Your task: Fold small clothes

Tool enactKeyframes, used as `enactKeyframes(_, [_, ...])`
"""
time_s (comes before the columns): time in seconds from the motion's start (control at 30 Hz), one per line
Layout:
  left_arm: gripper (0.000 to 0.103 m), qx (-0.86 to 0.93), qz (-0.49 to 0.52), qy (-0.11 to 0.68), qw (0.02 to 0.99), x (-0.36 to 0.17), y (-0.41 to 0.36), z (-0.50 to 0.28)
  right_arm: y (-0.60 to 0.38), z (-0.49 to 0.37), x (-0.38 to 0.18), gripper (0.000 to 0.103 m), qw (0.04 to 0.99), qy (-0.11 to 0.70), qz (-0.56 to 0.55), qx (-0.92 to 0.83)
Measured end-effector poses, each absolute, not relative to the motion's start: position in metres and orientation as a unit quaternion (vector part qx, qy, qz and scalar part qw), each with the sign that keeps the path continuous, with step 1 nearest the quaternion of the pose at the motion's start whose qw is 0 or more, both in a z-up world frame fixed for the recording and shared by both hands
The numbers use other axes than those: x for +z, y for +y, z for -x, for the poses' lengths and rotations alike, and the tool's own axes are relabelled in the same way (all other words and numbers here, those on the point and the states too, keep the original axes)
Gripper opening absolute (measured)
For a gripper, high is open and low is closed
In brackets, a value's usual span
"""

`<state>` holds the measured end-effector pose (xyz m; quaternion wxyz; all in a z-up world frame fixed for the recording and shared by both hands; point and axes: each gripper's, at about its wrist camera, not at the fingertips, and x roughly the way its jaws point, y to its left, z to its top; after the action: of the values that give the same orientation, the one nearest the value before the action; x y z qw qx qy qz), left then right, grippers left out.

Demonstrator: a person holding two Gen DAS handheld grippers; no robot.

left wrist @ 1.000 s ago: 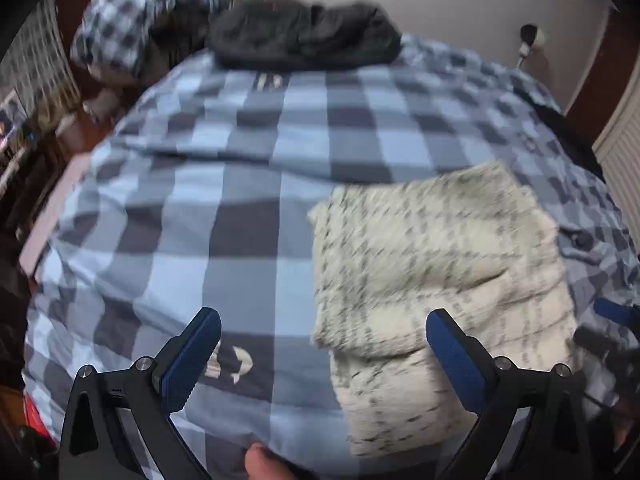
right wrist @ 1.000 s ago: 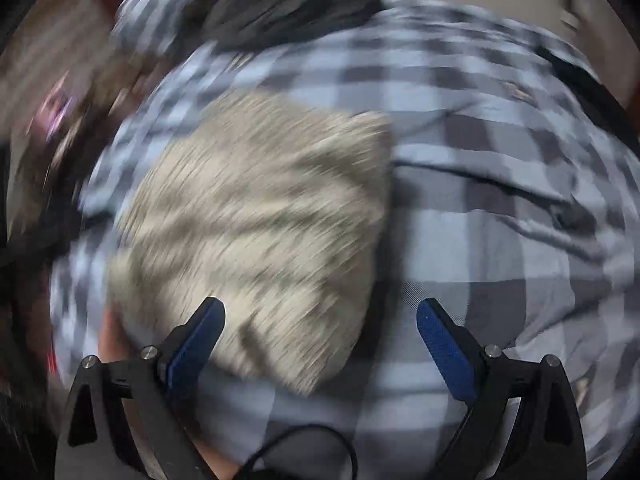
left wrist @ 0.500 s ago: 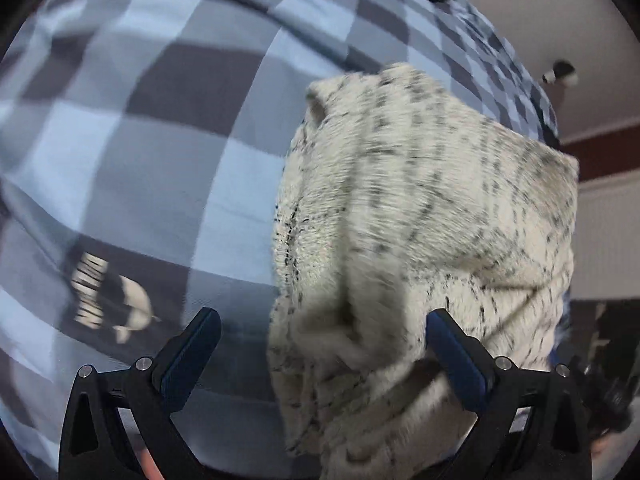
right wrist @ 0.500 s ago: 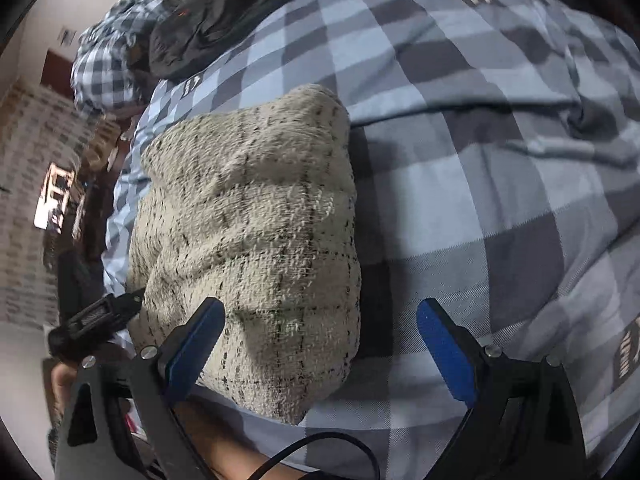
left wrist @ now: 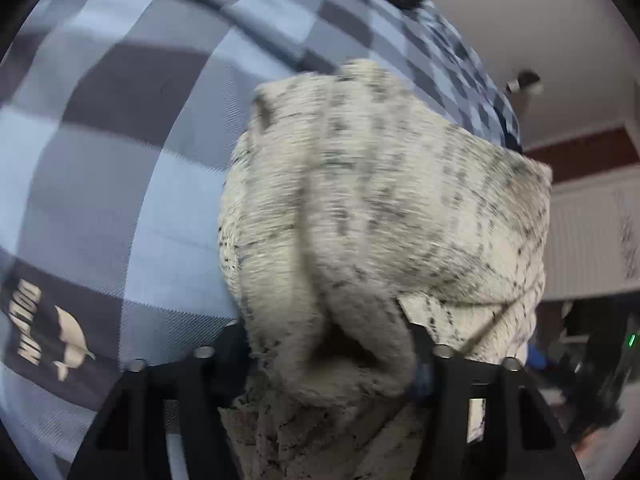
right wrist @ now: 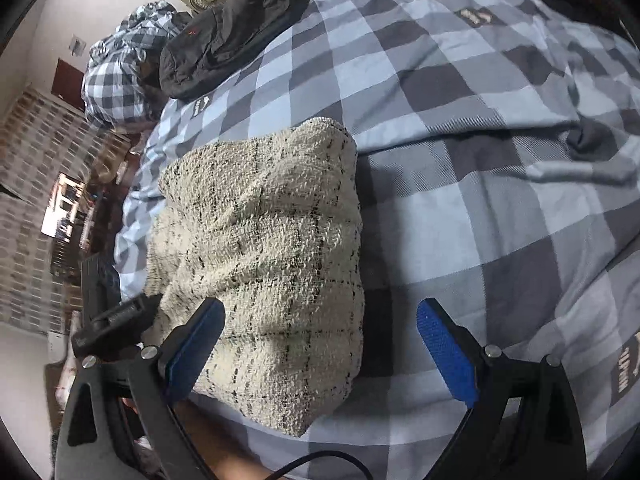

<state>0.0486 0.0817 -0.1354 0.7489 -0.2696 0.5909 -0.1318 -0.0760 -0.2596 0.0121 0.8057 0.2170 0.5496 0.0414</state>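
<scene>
Left wrist view: the left tool is closing, its jaws bunching a fold of the cream knit garment between them, on the checked bed cover.

Right wrist view: the right tool stands spread above the garment's near edge, gripping nothing.

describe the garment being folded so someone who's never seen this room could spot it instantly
Start at the blue-and-grey checked bedspread. Near its front edge lies the cream knit garment, folded into a thick pad with thin dark grid lines. It is the only pale, fuzzy thing on the bed; the black jacket at the far end is dark and smooth.
</scene>
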Motion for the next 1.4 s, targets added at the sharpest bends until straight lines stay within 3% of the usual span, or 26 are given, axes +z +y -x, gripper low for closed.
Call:
enactKeyframes(0.13, [0.042, -0.124, 0.199, 0.583, 0.778, -0.118, 0.062, -0.043, -0.268, 0.067, 0.004, 0.095, 0.793, 0.562, -0.233, 0.045])
enactKeyframes(0.47, [0.041, -0.115, 0.169, 0.588, 0.783, -0.110, 0.052, -0.054, -0.269, 0.040, -0.027, 0.095, 0.751, 0.607, -0.246, 0.086])
enactKeyframes(0.63, [0.041, -0.109, 0.154, 0.587, 0.787, -0.108, 0.051, -0.051, -0.274, 0.030, -0.047, 0.095, 0.708, 0.614, -0.324, 0.125])
enactKeyframes(0.7, [0.041, -0.107, 0.157, 0.588, 0.786, -0.109, 0.052, -0.052, -0.276, 0.030, -0.060, 0.102, 0.677, 0.622, -0.370, 0.132])
enactKeyframes(1.03, [0.041, -0.105, 0.179, 0.592, 0.779, -0.114, 0.061, -0.051, -0.265, 0.032, -0.069, 0.102, 0.656, 0.614, -0.413, 0.151])
enactKeyframes(1.27, [0.041, -0.110, 0.257, 0.594, 0.754, -0.131, 0.084, -0.050, -0.267, 0.038, -0.075, 0.102, 0.661, 0.607, -0.409, 0.165])
enactKeyframes(1.33, [0.041, -0.113, 0.282, 0.590, 0.748, -0.135, 0.090, -0.048, -0.266, 0.039, -0.069, 0.099, 0.668, 0.608, -0.396, 0.166])
enactKeyframes(1.4, [0.040, -0.114, 0.285, 0.584, 0.752, -0.135, 0.091, -0.046, -0.265, 0.041, -0.062, 0.086, 0.678, 0.605, -0.386, 0.160])
